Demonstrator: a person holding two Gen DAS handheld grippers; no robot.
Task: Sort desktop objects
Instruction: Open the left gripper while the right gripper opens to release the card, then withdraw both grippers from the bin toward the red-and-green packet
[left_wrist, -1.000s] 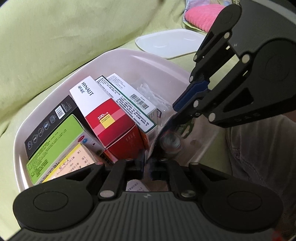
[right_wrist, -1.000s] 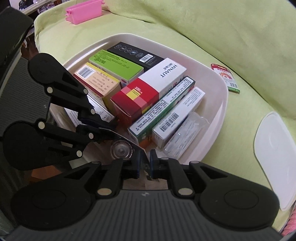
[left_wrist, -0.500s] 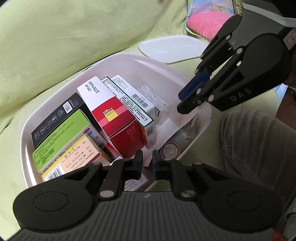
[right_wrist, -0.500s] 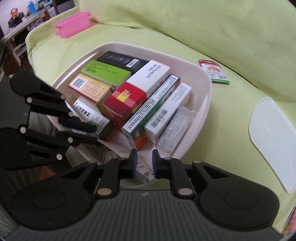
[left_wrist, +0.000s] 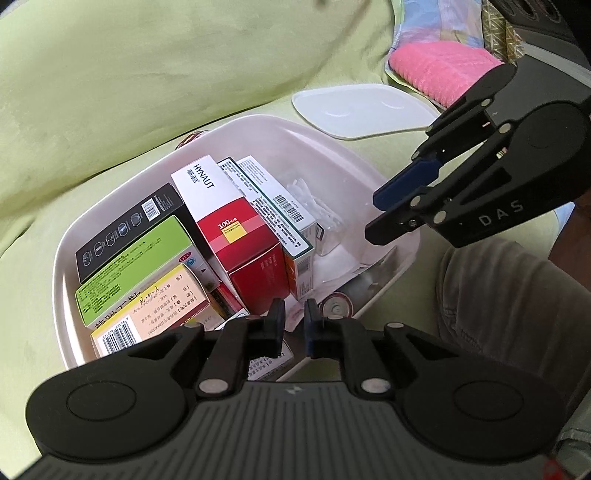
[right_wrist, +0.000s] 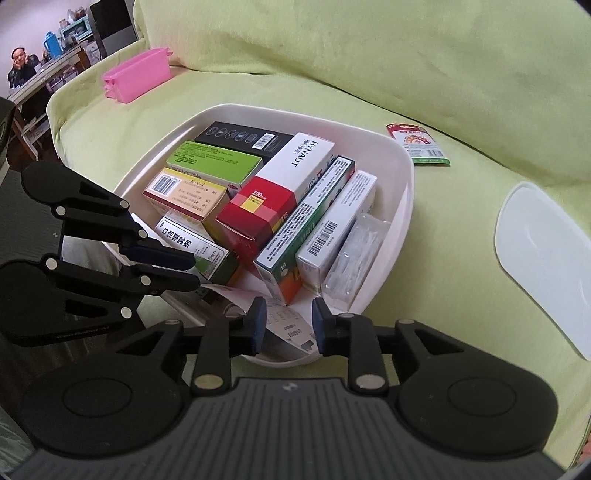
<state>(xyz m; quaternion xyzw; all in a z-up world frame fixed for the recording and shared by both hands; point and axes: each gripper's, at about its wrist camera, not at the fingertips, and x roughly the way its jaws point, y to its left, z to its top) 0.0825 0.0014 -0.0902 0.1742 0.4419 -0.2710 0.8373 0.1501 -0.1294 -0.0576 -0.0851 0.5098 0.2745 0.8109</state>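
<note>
A white bin (left_wrist: 236, 129) (right_wrist: 402, 206) sits on a green-covered sofa, packed with medicine boxes. Among them are a red-and-white HYNAUT box (left_wrist: 229, 221) (right_wrist: 284, 188), a green box (left_wrist: 133, 266) and a black box (right_wrist: 243, 136). A clear packet of swabs (right_wrist: 354, 254) lies at one side, and a small round-ended bottle (left_wrist: 334, 306) rests by the near rim. My left gripper (left_wrist: 294, 325) (right_wrist: 190, 271) hovers over the near rim, its fingers a narrow gap apart and holding nothing. My right gripper (right_wrist: 288, 326) (left_wrist: 388, 218) stands open above a paper slip (right_wrist: 288, 321), also holding nothing.
The white bin lid (left_wrist: 362, 110) (right_wrist: 543, 266) lies on the sofa beside the bin. A red-and-green packet (right_wrist: 417, 144) lies behind the bin. A pink case (right_wrist: 136, 79) and a pink towel (left_wrist: 443, 70) lie further off. A person's trouser leg (left_wrist: 498, 295) is close by.
Both grippers have pulled back and up from the bin's near rim. The right gripper's fingers have spread wide; the left's gap has widened only slightly.
</note>
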